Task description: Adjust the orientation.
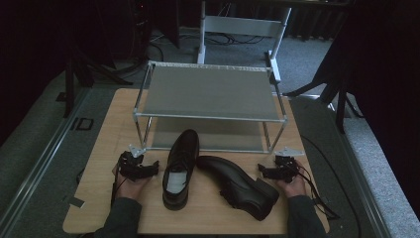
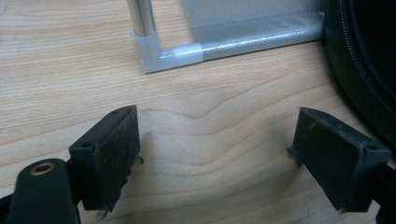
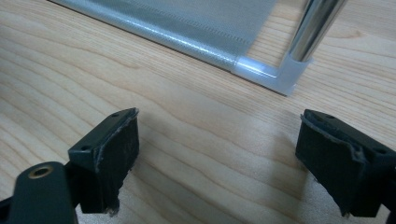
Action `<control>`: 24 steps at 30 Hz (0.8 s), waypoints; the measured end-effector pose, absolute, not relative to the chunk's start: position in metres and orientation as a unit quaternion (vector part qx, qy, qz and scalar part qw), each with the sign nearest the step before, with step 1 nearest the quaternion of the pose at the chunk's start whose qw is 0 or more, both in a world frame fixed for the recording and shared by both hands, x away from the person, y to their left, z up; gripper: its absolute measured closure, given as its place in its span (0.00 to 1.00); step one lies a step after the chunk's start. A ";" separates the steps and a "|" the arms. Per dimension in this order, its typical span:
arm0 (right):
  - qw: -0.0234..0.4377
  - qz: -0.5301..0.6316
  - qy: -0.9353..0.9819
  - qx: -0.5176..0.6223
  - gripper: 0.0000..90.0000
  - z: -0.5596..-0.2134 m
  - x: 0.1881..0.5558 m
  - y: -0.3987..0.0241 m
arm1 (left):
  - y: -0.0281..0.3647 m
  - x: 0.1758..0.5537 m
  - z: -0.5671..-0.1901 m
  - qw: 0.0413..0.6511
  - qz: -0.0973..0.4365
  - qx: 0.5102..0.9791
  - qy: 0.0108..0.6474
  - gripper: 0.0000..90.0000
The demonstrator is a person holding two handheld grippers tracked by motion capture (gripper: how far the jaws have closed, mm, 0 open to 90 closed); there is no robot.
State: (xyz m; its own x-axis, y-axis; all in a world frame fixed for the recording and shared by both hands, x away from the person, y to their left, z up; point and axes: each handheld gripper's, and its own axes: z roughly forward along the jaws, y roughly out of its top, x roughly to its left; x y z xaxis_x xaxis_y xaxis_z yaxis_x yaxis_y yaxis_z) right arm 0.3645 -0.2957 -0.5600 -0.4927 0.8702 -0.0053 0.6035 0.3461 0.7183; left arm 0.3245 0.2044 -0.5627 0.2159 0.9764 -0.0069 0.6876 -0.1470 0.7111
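Observation:
Two black leather shoes lie on the wooden table (image 1: 104, 163) in front of a two-tier shoe rack (image 1: 210, 91). The left shoe (image 1: 181, 166) stands upright, toe toward the rack. The right shoe (image 1: 240, 186) lies diagonally with its heel toward the front right. My left gripper (image 1: 151, 167) rests low just left of the left shoe, open with only bare wood between its jaws (image 2: 217, 121); the shoe's black edge (image 2: 369, 70) shows at the right. My right gripper (image 1: 263, 172) sits right of the right shoe, open over bare wood (image 3: 219, 119).
The rack's lower grey shelf (image 2: 252, 23) and its chrome corner post (image 2: 142, 23) stand close ahead of the left gripper. The opposite corner post (image 3: 313, 32) and shelf edge (image 3: 187, 28) lie ahead of the right gripper. Cables and stands sit on the floor beyond the table.

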 end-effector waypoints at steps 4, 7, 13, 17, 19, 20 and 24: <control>0.197 0.335 0.798 0.460 0.13 -0.560 0.364 -0.296 | 0.209 0.322 -0.558 0.299 0.235 0.712 0.590 0.42; 0.197 0.335 0.798 0.460 0.13 -0.560 0.364 -0.296 | 0.212 0.317 -0.552 0.320 0.224 0.713 0.582 0.51; 0.197 0.335 0.798 0.460 0.13 -0.560 0.364 -0.296 | 0.206 0.297 -0.534 0.358 0.218 0.725 0.546 0.56; 0.197 0.335 0.798 0.460 0.13 -0.560 0.364 -0.296 | 0.202 0.288 -0.522 0.375 0.219 0.729 0.528 0.58; 0.197 0.335 0.798 0.461 0.13 -0.560 0.364 -0.296 | 0.200 0.285 -0.515 0.384 0.215 0.731 0.521 0.61; 0.197 0.335 0.798 0.461 0.13 -0.560 0.364 -0.296 | 0.200 0.283 -0.511 0.386 0.214 0.733 0.518 0.62; 0.197 0.335 0.798 0.461 0.14 -0.560 0.364 -0.296 | 0.197 0.278 -0.503 0.383 0.219 0.729 0.523 0.61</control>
